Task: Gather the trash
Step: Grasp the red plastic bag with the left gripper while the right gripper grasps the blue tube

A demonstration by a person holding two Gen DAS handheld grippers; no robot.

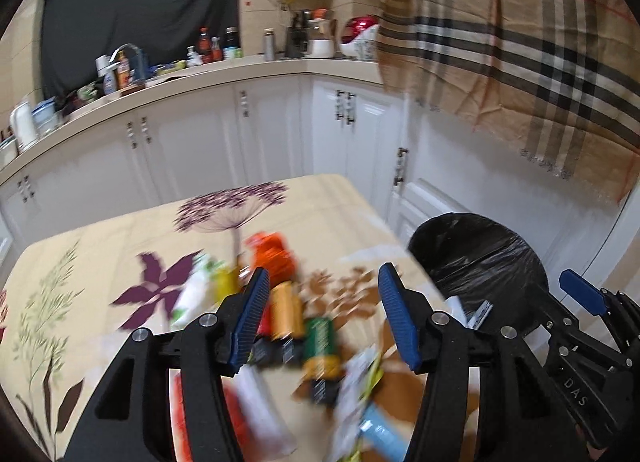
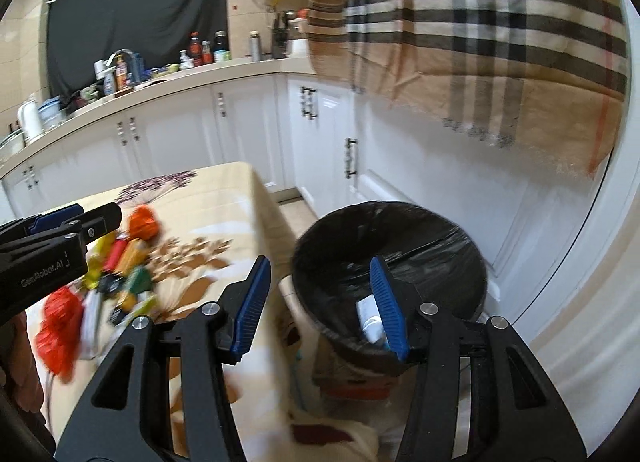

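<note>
Kitchen table (image 1: 100, 246) with floral cloth; heap of blurred wrappers (image 1: 304, 326) at lower centre of left view. Left gripper (image 1: 320, 318) poised above heap, jaws wide, empty. Right gripper (image 2: 320, 306) over black-lined bin (image 2: 390, 222) at right of table, jaws wide, empty; white scrap (image 2: 370, 320) inside. Likely step: next pickup. Needed: lowering onto one wrapper, closing.

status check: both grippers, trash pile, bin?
Left gripper open, empty, over the trash pile on the table. Right gripper open, empty, at the bin. One wrapper in the bin. Nothing in the way.
</note>
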